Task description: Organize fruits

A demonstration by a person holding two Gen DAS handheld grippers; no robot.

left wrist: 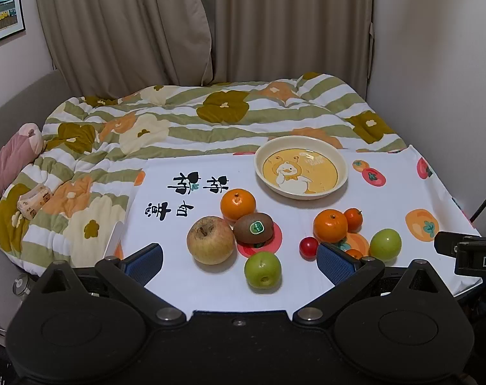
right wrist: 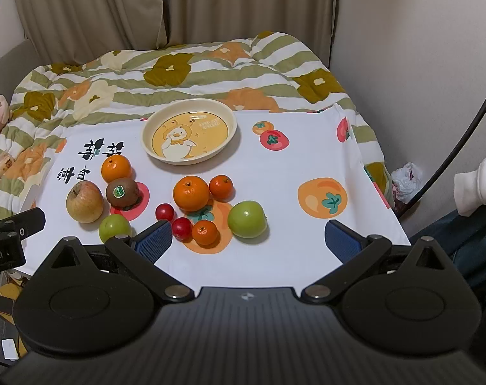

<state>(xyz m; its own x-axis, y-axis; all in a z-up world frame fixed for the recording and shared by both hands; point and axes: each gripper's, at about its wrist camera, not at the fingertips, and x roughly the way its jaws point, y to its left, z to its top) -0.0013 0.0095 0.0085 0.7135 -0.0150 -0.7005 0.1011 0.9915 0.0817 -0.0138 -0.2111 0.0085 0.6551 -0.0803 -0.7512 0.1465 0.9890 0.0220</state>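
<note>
Nothing is sorted yet: the plate (right wrist: pixel 188 160) sits empty at the far side of the cloth (right wrist: pixel 284 166). All the fruit lies loose in front of it: apple (left wrist: pixel 210 240), kiwi (left wrist: pixel 253 227), oranges, green fruits and small red ones, in two clusters. Your left gripper (left wrist: pixel 239 261) and right gripper (right wrist: pixel 248 240) both hover at the near edge, jaws spread wide, holding and touching nothing.
</note>
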